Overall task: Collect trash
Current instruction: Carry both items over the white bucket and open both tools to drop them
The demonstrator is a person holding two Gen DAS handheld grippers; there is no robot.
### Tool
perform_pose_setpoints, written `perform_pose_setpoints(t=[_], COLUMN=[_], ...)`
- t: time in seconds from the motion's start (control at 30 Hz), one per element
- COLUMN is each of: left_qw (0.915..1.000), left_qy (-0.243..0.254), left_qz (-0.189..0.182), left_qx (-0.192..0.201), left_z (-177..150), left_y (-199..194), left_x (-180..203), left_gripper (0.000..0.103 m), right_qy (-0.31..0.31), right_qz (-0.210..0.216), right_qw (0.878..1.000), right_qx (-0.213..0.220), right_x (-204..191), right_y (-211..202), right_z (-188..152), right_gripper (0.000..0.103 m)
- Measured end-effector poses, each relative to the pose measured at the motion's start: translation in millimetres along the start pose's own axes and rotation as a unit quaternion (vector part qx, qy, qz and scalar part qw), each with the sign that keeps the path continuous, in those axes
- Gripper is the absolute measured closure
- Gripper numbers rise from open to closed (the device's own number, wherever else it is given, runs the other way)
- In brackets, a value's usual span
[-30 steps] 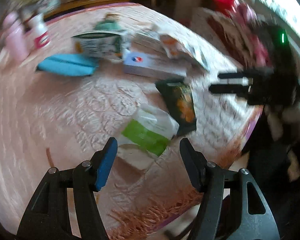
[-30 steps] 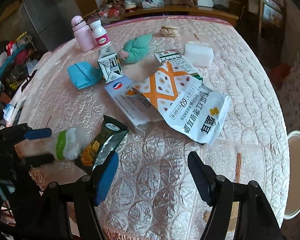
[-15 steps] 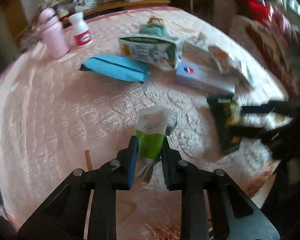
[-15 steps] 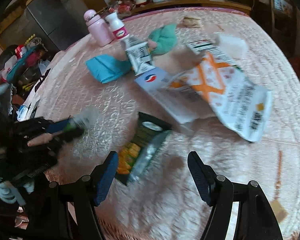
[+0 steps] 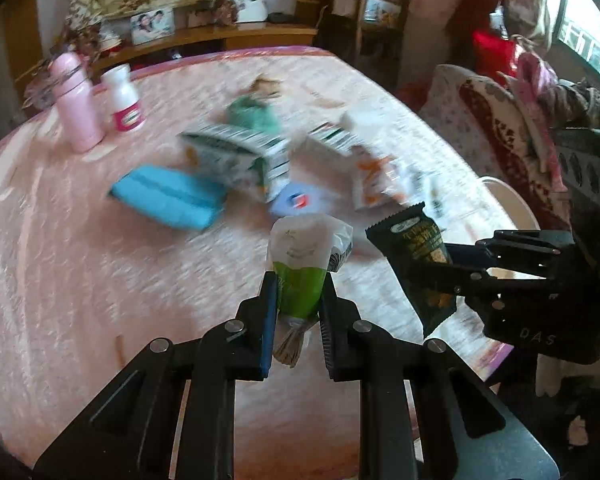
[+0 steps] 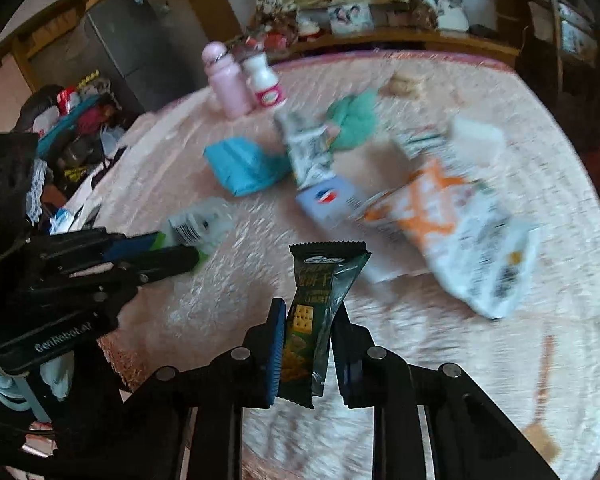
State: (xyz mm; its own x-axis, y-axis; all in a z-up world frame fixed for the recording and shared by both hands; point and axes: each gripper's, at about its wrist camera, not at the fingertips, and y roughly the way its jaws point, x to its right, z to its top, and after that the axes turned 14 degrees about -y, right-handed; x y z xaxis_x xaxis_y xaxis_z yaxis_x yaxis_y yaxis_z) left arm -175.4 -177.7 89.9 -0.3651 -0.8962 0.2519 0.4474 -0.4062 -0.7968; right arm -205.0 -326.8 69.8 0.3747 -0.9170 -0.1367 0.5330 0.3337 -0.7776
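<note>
The left gripper (image 5: pixel 298 304) is clamped on the lower end of a green-and-white plastic wrapper (image 5: pixel 304 260), its jaws pinching the crumpled green part while the white top flares loose above them, clear of the table. The right gripper (image 6: pixel 308 344) has just closed on a dark green cracker packet (image 6: pixel 320 304); the jaws squeeze its lower half and the crimped top edge stands up free. Both pieces hang over the near edge of the round table (image 6: pixel 540 168), which wears a pink quilted cloth.

Both are thin film, nearly weightless and slick, so they will crumple, not resist, and could slide out if held only by a corner. I judge the grips good: each is taken across the body, not at a seam.

Further in, toward the table's middle, more rubbish lies: a large white-and-orange snack bag (image 6: pixel 460 224), flat and floppy, best pinched at one edge where the film lifts off the cloth; a light blue carton (image 6: pixel 332 200) beside it, stiffer and better gripped across its narrow side; a milk carton (image 6: pixel 308 152) lying tilted, light and crushable; a folded blue packet (image 6: pixel 244 164); and a green cloth-like bundle (image 6: pixel 352 120). At the far left edge stand a pink bottle (image 6: pixel 224 80) and a white bottle (image 6: pixel 264 80), upright and close together, though they may not be trash at all. No bin is plainly in view.
</note>
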Motion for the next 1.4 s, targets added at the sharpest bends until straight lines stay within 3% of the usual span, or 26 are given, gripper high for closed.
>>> perform_pose_setpoints(t=[0.37, 0.77, 1.07, 1.4], left_qw=[0.9978, 0.9892, 0.9811, 0.9758], left_qy=[0.048, 0.101, 0.127, 0.114], left_qz=[-0.045, -0.098, -0.130, -0.158], left_qx=[-0.010, -0.039, -0.066, -0.099], left_z=[23.2, 35.6, 31.1, 24.4], left_y=[30.3, 72.9, 113.1, 152.5], left_x=[107.3, 225.6, 306.5, 352.8], left_gripper=[0.086, 0.086, 0.086, 0.086], right_qy=[0.060, 0.159, 0.219, 0.256], right_qz=[-0.081, -0.170, -0.215, -0.240], right_qw=[0.994, 0.972, 0.952, 0.936], right_qx=[0.036, 0.044, 0.025, 0.010], right_x=[85.2, 187.5, 245.9, 284.5], right_y=[-83.9, -159.7, -183.6, -186.3], right_z=[-35.2, -101.3, -151.4, -184.6], right_gripper=[0.082, 0.082, 0.082, 0.082])
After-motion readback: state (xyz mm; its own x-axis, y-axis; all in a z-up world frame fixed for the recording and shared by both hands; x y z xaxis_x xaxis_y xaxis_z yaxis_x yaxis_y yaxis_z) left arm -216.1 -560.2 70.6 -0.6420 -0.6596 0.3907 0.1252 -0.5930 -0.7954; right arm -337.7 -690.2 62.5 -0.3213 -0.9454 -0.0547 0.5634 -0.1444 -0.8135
